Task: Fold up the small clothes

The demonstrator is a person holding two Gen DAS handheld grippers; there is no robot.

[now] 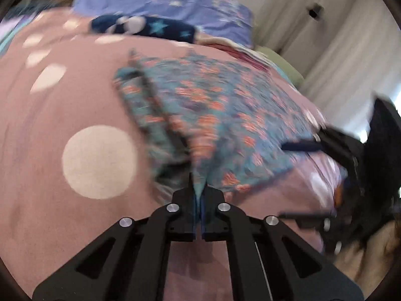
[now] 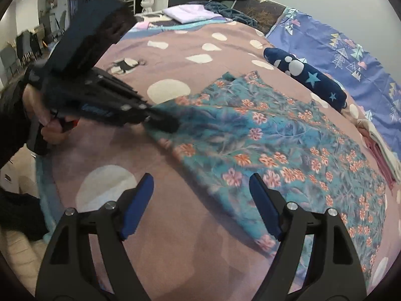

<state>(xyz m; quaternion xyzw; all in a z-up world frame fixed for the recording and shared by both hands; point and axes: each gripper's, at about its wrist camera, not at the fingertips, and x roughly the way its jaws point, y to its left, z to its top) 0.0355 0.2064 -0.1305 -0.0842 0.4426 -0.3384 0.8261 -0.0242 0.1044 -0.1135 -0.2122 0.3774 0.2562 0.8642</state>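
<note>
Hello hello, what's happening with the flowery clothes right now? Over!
Left tool shut on the flowery garment, pinching its edge. Right tool open, hovering at the near edge, holding nothing. Garment spread on the pink dotted blanket. Navy star cushion sits beyond, clear of it.

The small cloth garment (image 2: pixel 263 138) is teal with orange-pink flowers and dark blue leaves. The bed blanket (image 2: pixel 155 175) is dusty pink with big cream dots. The soft rolled cloth (image 2: pixel 305 77) is dark blue with light blue stars and white spots. The purple sheet (image 2: pixel 333 42) has little triangle trees. The black tongs (image 2: pixel 200 200) have blue pads (image 2: pixel 136 200).
</note>
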